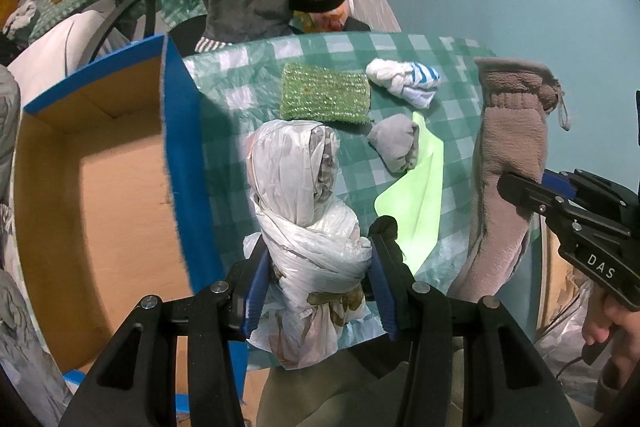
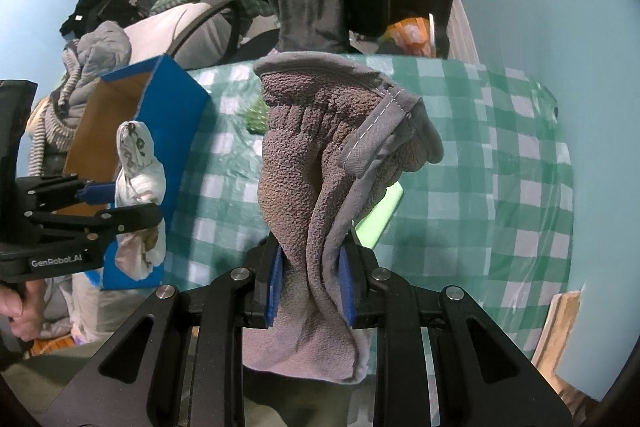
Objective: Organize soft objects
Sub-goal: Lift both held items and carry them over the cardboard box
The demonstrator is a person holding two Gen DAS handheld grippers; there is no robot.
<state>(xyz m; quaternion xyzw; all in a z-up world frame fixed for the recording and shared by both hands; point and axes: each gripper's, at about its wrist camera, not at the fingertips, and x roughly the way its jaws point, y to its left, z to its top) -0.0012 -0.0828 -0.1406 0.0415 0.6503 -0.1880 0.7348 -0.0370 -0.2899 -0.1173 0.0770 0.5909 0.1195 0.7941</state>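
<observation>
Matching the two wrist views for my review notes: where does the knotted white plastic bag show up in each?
Left wrist view: knotted white plastic bag, bottom centre, clamped in the left hand-held gripper.
Right wrist view: same bag, left edge, in that gripper.
Shared landmark: blue cardboard box beside it.

White letters "DAS" show on the black body of the right gripper [image 1: 520, 195], seen from the left wrist. From the right wrist, "GenRobot.AI" reads on the left gripper [image 2: 120, 205], low on its black housing.
</observation>
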